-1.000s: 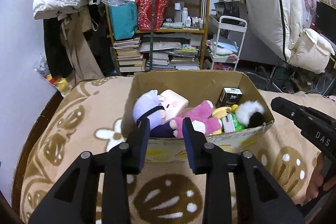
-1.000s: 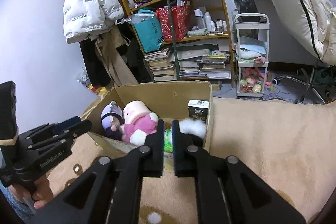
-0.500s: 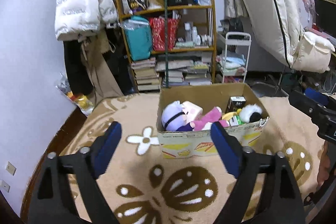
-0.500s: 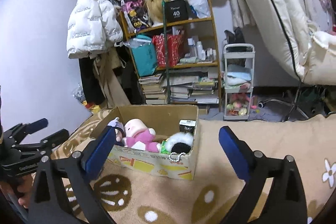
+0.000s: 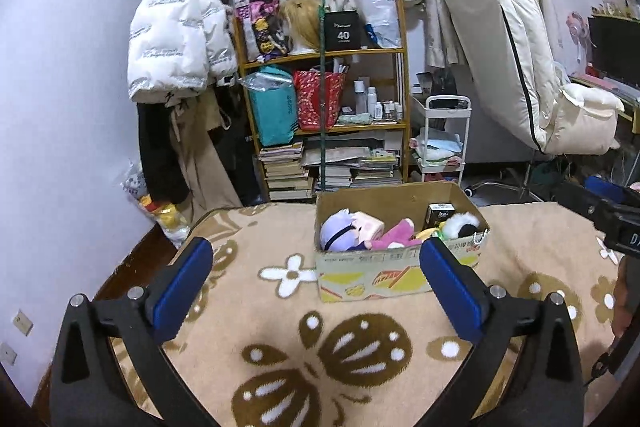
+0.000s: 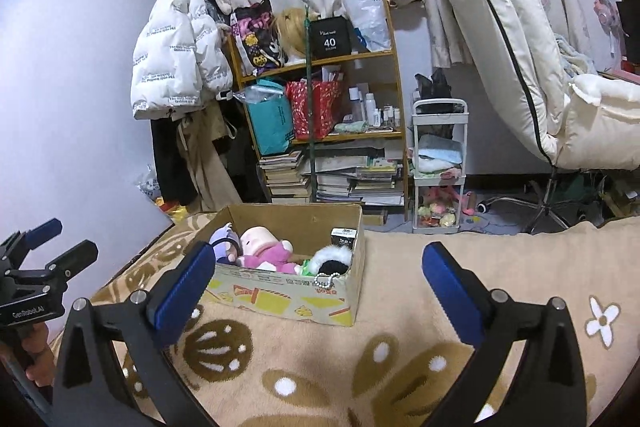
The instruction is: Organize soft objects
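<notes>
"40" on black shelf box [image 5: 342,31], "GenRoboLAI" on left gripper [image 6: 38,259]

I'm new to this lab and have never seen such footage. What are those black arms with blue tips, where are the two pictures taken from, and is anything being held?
No robot here: a person holds a handheld two-finger gripper in each hand, and each gripper carries a wide-angle camera that looks along its fingers. One picture is from the left gripper, the other from the right gripper. The blue tips are the finger pads. The left gripper's jaws are opening, the right gripper's stand wide, and nothing is between either pair.

Ahead, on a beige patterned blanket, stands an open cardboard box that holds plush toys: a purple-haired doll, a pink plush and a black-and-white fluffy toy. In the right view, the other gripper shows at the left edge.
</notes>
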The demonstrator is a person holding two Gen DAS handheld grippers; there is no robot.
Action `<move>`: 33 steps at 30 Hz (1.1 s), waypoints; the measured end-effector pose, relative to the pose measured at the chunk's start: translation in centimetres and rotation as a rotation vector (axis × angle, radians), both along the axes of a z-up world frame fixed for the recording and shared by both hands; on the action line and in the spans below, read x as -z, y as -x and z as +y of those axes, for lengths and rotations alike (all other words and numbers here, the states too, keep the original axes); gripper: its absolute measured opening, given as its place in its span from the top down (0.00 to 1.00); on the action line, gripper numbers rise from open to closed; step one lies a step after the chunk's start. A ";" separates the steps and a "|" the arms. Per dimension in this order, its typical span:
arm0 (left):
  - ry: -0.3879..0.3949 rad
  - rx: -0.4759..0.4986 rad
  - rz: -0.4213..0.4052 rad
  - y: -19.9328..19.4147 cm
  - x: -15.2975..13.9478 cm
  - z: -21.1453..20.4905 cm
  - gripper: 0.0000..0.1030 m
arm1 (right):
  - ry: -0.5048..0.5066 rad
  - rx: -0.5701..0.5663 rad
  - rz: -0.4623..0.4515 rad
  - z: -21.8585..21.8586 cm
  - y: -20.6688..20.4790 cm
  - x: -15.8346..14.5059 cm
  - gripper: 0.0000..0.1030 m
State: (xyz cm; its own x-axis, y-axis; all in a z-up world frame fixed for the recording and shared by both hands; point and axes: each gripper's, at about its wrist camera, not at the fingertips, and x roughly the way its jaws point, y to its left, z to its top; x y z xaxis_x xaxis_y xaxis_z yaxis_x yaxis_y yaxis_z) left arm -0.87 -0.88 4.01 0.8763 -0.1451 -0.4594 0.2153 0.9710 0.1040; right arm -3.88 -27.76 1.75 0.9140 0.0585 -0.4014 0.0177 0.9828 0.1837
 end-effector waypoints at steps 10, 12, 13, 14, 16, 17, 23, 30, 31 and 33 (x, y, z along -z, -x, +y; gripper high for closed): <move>0.009 -0.034 0.017 1.5 0.4 1.8 0.01 | 0.026 -0.006 -0.003 0.7 2.3 -0.2 0.00; 0.006 -0.040 0.021 1.6 0.5 1.9 0.01 | 0.031 -0.007 -0.001 0.9 2.5 -0.1 0.00; 0.002 -0.041 0.023 1.6 0.7 1.9 0.01 | 0.029 -0.006 0.000 0.8 2.4 -0.1 0.00; -0.004 -0.045 0.025 1.5 0.8 1.9 0.01 | 0.030 -0.007 0.004 0.9 2.4 -0.1 0.00; -0.014 -0.051 0.026 1.5 1.1 1.8 0.01 | 0.032 -0.010 0.013 1.1 2.5 0.2 0.00; -0.021 -0.058 0.023 1.5 1.3 1.7 0.01 | 0.034 -0.012 0.017 1.2 2.6 0.2 0.00; -0.017 -0.076 0.019 1.1 1.9 1.8 0.01 | 0.058 -0.017 0.043 1.6 1.7 1.2 0.00; 0.003 -0.099 0.044 0.0 2.9 2.1 0.01 | 0.075 -0.023 0.061 1.9 0.6 1.9 0.00; 0.002 -0.098 0.047 -0.1 3.1 2.1 0.01 | 0.079 -0.024 0.062 2.0 0.5 1.9 0.00; 0.002 -0.095 0.059 -0.3 3.3 2.0 0.01 | 0.086 -0.025 0.065 2.0 0.3 2.0 0.00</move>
State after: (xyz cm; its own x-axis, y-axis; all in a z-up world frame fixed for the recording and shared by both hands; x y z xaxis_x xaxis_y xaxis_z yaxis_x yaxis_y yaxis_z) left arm -0.54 1.07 0.72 0.8576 -0.0636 -0.5103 0.1279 0.9875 0.0919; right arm -4.13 -25.73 -0.28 0.8845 0.0434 -0.4646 0.0024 0.9952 0.0975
